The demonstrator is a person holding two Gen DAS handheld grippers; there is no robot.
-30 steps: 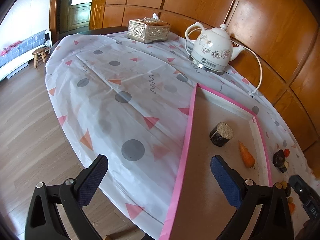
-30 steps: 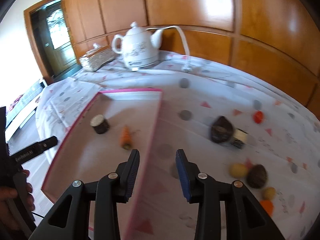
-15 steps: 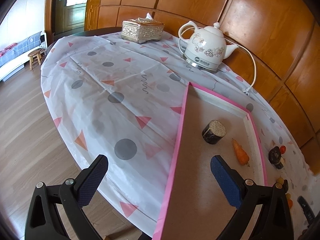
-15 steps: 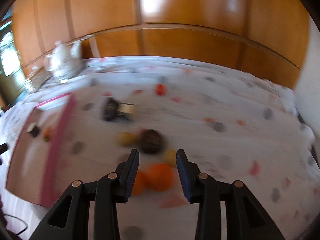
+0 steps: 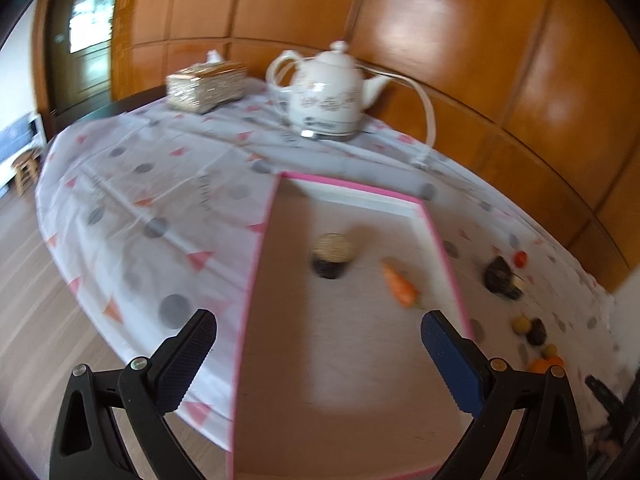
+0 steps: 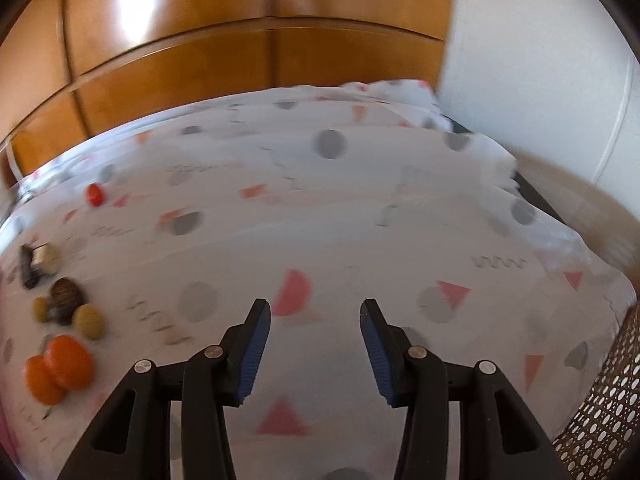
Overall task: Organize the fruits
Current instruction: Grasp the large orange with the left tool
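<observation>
The right gripper [image 6: 315, 320], black-armed with blue ribbed pads, has swung a long way across the table in the last second: a moment ago it looked over the pink-rimmed tray, and now it points down at bare patterned cloth, with its jaws parted wider than before, having just been opening, and nothing between them. That swing has carried it past the loose fruit, which now lies off to its left: two round orange fruits [image 6: 60, 368] touching each other nearest, then two small yellow-green ones either side of a dark brown one [image 6: 66, 300], and farther back a small red fruit [image 6: 95, 194] alone on the white tablecloth printed with grey dots and pink triangles [image 6: 360, 216]. The left gripper [image 5: 318, 344] holds its jaws wide apart and empty over the near end of the shallow pink-rimmed tray [image 5: 256, 272]; it has risen and rolled a little, so the tray now sits squarer in its view. Inside the tray lie only a dark cylinder with a pale top [image 5: 331, 255] and an orange carrot [image 5: 400, 289]. Beyond stand the white floral teapot [image 5: 330, 98] and a gilt tissue box [image 5: 204, 87]. To my eye most of the sorting is ahead, and the right gripper looks to have overshot the oranges and needs to come back left.
</observation>
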